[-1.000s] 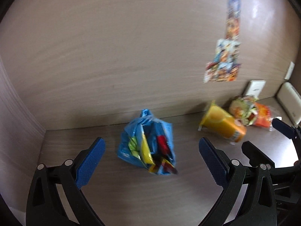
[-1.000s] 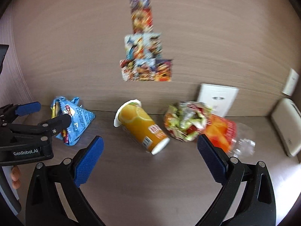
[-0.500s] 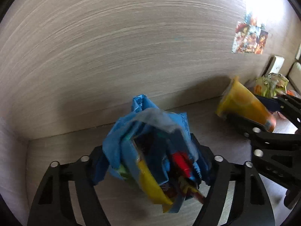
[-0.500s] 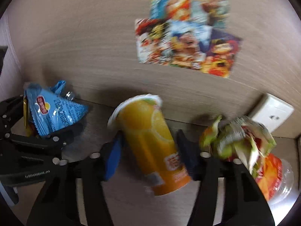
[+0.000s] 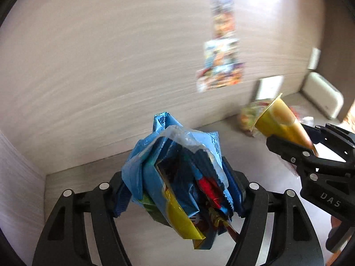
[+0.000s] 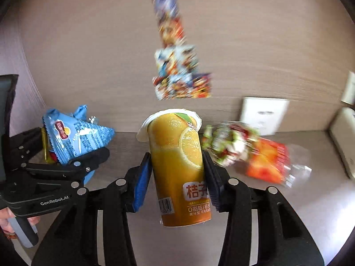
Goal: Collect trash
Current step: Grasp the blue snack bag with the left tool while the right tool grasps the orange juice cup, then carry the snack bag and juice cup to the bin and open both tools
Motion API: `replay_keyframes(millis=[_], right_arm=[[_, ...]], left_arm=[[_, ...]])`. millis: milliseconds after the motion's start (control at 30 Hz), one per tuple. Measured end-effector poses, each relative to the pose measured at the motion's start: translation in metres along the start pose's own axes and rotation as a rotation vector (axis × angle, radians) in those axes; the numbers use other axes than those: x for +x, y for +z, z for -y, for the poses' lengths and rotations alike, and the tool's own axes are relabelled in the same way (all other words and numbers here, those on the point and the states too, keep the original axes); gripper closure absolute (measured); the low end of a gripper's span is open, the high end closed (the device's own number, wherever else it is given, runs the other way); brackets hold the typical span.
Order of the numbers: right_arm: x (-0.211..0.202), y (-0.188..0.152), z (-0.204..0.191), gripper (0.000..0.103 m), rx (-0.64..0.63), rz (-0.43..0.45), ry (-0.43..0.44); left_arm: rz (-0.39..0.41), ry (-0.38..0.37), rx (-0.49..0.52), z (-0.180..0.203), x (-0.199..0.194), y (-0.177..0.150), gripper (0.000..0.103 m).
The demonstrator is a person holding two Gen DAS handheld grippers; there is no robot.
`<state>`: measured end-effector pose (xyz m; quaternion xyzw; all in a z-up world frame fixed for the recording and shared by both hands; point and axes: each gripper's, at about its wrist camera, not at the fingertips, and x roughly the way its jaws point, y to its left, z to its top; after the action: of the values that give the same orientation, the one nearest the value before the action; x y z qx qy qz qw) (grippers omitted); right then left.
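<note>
The trash is split: the left gripper [image 5: 177, 190] clamps a blue snack bag [image 5: 175, 166], the right gripper [image 6: 177, 177] an orange juice cup [image 6: 177, 166], both above the bench [image 6: 288, 210]. Steady, firm carrying should suit; a crumpled wrapper [image 6: 228, 141] and bottle [image 6: 270, 164] remain by the back edge.

The snack bag [image 5: 177, 173] is held between the left gripper [image 5: 177, 190] fingers, left of the juice cup [image 6: 177, 166], which is clamped in the right gripper [image 6: 175, 181]. Behind and right, crumpled wrappers [image 6: 230, 144] are seen on the counter [image 6: 288, 210], against the wall [image 6: 88, 55].
</note>
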<state>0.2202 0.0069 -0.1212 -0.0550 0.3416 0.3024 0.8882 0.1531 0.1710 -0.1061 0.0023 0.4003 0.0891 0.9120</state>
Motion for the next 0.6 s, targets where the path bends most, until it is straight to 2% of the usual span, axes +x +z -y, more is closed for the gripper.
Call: replay_keyframes(millis=[267,333,600], right_arm=[[-0.108,-0.043,0.03,0.056,0.112,0.101,-0.13],[-0.136,-0.057,0.035,0.056,0.141,0.117,-0.175],[-0.222,-0.114,0.076,0.056,0.26,0.128,-0.359]], left_arm=[[0.05,-0.144,0.158,0.087,-0.054,-0.002,0.034],[0.054,-0.182,0.195,0.113,-0.055,0.003,0.034],[0.065,-0.357,0.371,0.217,-0.095,-0.024,0.034]])
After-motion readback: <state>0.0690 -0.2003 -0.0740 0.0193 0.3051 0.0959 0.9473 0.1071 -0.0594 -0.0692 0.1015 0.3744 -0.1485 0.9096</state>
